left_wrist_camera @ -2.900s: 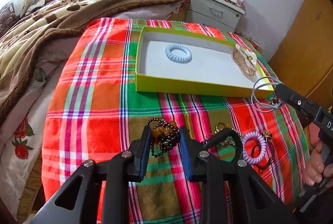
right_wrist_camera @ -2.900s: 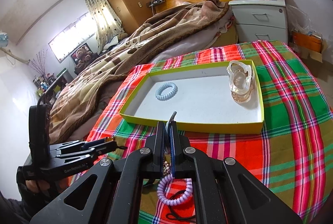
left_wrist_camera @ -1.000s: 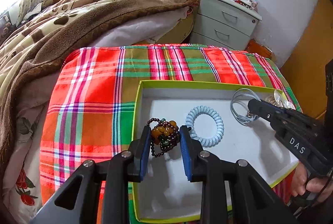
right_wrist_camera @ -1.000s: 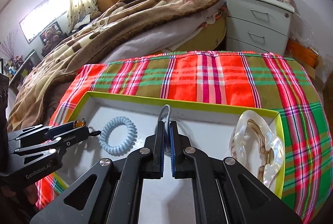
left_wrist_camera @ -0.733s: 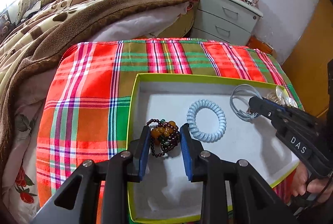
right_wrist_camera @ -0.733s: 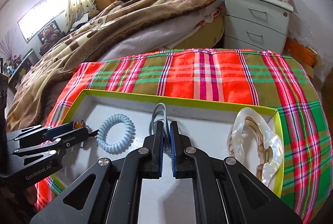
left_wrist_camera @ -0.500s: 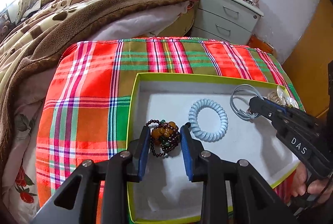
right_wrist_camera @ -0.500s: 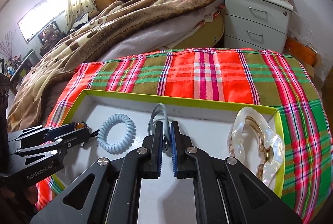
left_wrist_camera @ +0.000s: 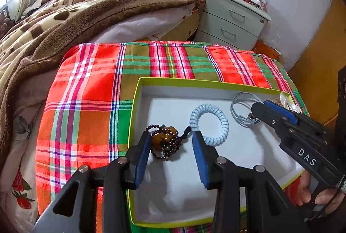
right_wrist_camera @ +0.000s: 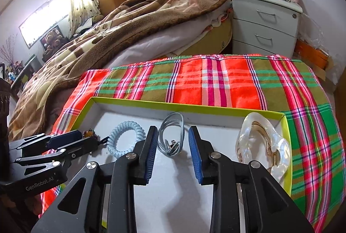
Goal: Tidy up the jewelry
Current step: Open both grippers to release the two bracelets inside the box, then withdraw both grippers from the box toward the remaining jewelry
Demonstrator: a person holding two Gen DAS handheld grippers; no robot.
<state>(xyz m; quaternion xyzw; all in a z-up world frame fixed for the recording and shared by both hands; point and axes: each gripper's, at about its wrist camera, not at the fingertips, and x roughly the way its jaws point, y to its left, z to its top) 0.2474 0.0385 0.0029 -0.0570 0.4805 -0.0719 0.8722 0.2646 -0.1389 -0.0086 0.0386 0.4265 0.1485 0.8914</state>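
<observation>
Dark-red beaded bracelet with amber beads (left_wrist_camera: 165, 142) sits in the lime-rimmed white tray (left_wrist_camera: 138, 90) between the spread left gripper (left_wrist_camera: 170, 144), looks light, floppy, slippery, so I'd pinch the bunched middle; right gripper (right_wrist_camera: 170, 142) is spread around the pale-blue cord loop (right_wrist_camera: 170, 135).

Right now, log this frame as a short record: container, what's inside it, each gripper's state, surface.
container: shallow yellow-green box, white floor
inside: dark bead bracelet; pale blue coil hair tie; grey-blue cord necklace; pearly hair claw clip
left gripper: open, jaws either side of the bead bracelet
right gripper: open, jaws either side of the cord necklace
surface: plaid cloth
</observation>
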